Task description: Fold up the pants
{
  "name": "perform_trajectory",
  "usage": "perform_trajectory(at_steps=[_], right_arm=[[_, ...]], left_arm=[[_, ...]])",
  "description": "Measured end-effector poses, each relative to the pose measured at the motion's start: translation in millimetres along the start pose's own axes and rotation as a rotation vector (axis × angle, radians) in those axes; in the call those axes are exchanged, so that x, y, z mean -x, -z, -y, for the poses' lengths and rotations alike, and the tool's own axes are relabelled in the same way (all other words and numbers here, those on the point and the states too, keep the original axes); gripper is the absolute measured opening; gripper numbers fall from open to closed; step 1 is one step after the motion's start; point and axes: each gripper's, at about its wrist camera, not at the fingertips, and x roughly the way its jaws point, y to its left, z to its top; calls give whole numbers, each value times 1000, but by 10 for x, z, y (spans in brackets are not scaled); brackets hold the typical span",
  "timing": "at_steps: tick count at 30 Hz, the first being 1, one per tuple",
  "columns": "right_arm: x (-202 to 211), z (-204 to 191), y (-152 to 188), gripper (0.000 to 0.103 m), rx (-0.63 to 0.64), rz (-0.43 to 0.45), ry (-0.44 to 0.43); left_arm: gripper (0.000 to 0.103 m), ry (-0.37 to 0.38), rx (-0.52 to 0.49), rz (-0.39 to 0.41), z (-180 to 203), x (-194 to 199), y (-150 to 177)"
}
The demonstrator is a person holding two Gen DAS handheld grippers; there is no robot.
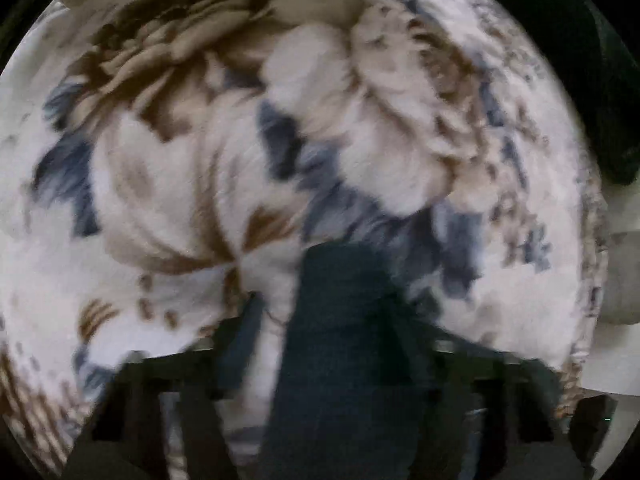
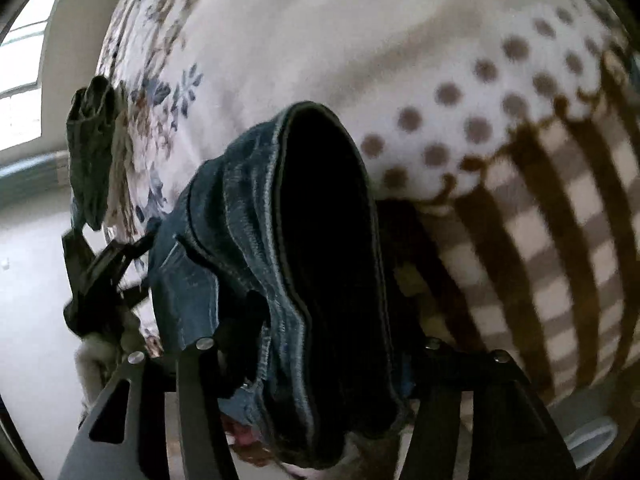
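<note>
Both tools are clenched on the pants: the right tool (image 2: 320,360) grips a bunched edge of the dark blue denim pants (image 2: 256,240) between its black fingers (image 2: 200,392), with stitched seams and a dark open fold of cloth rising in front of the camera. In the left wrist view, which is blurred, the left tool (image 1: 340,360) has a strip of the same dark denim (image 1: 340,340) running up between its fingers, apparently pinched there. The pants hang just above a bed covered with a white bedspread (image 2: 300,40), printed with blue and brown flowers on one side and brown dots and brown checks on the other. In the right wrist view the left tool (image 2: 100,276) shows at the left edge of the bed, beside the denim. Another dark green garment (image 2: 90,148) hangs at that edge, and a bright window (image 2: 24,60) lies beyond it.
</note>
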Motion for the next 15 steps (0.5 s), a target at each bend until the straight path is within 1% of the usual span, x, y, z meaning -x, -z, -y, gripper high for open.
perform_trajectory(at_steps=[1, 2, 3, 4, 5, 6, 7, 8, 9, 10, 11, 12, 13, 14, 15], right_arm=[[7, -23, -21, 53, 17, 5, 33], [22, -8, -66, 53, 14, 18, 55], [5, 26, -103, 53, -1, 14, 39], [5, 91, -128, 53, -21, 4, 16], [-23, 126, -143, 53, -36, -13, -3], [-21, 116, -139, 53, -29, -17, 4], [-1, 88, -125, 55, -13, -20, 22], [8, 83, -120, 61, -15, -29, 23], [18, 82, -114, 63, -28, -38, 16], [42, 77, -100, 64, -38, -42, -2], [82, 73, -84, 64, -39, -32, -7], [112, 56, -68, 66, -35, -22, -3], [135, 30, -47, 69, -26, -18, -9], [158, 35, -26, 72, -22, -18, -20], [166, 30, -4, 73, -20, -16, -33]], left_arm=[[43, 42, 51, -3, -87, 7, -22], [43, 81, 101, -9, -178, 1, -37], [43, 140, 177, -9, -310, -5, -45], [43, 178, 225, -2, -392, 5, -42], [42, 212, 279, 19, -482, 42, -34], [42, 245, 339, 44, -601, 97, -30], [42, 268, 378, 49, -684, 136, -34], [42, 284, 396, 51, -718, 170, -35], [43, 296, 392, 53, -720, 210, -26], [47, 290, 354, 53, -668, 268, -36], [60, 279, 315, 51, -596, 305, -28], [68, 272, 283, 55, -522, 313, -30], [68, 275, 239, 38, -437, 290, -2], [68, 255, 182, 11, -324, 232, 6], [62, 224, 140, 0, -244, 178, 13]])
